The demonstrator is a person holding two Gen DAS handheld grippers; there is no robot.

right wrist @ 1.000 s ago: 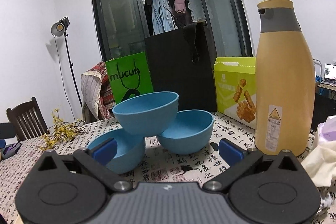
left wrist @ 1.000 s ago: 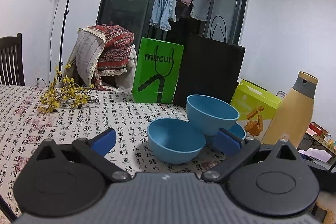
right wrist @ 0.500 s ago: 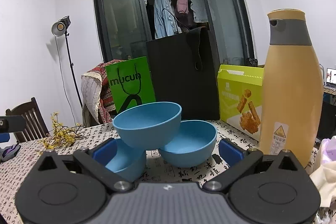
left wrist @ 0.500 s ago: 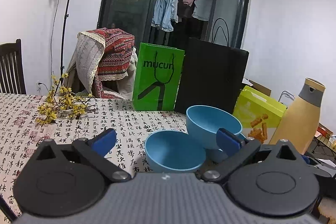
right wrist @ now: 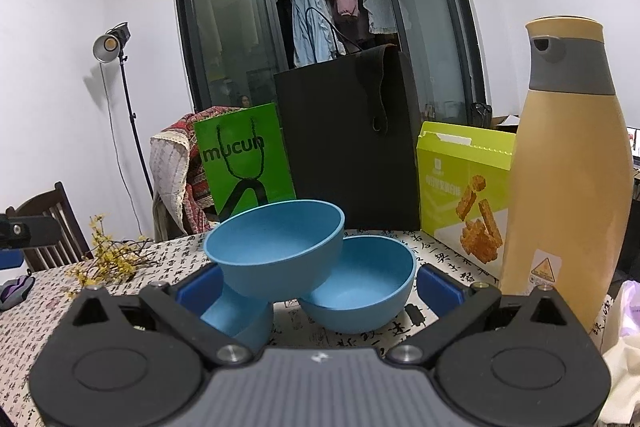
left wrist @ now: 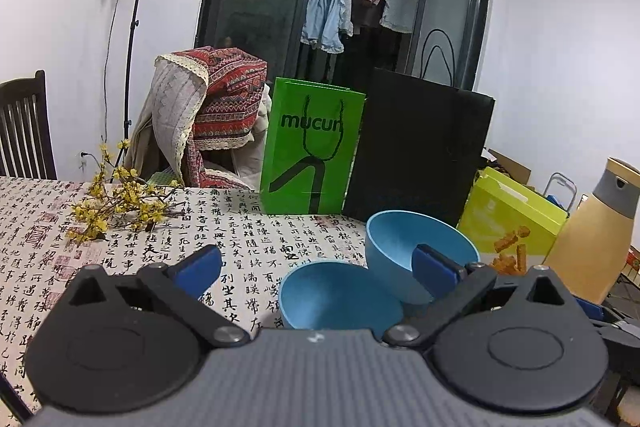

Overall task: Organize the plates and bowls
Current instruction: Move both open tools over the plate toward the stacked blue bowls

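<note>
Three blue bowls sit clustered on the calligraphy-print tablecloth (left wrist: pixel 248 239). In the right wrist view the top bowl (right wrist: pixel 276 247) rests tilted on the rims of a left bowl (right wrist: pixel 240 319) and a right bowl (right wrist: pixel 364 287). My right gripper (right wrist: pixel 318 285) is open, its blue pads either side of the cluster. From the left wrist view, the near bowl (left wrist: pixel 336 297) lies just ahead and the raised bowl (left wrist: pixel 400 247) behind it to the right. My left gripper (left wrist: pixel 318 265) is open and holds nothing.
A green paper bag (left wrist: pixel 312 151) and a black bag (left wrist: pixel 416 155) stand behind the bowls. A lime snack box (right wrist: pixel 464 187) and a tall tan flask (right wrist: pixel 568 179) stand at the right. Yellow flower sprigs (left wrist: pixel 116 203) lie at the left, near a cloth-draped chair (left wrist: pixel 208 115).
Both cameras have drawn closer to the bowls and tilted slightly up. The bowls now sit lower in each view, between the fingers. The bowls themselves have not moved.
</note>
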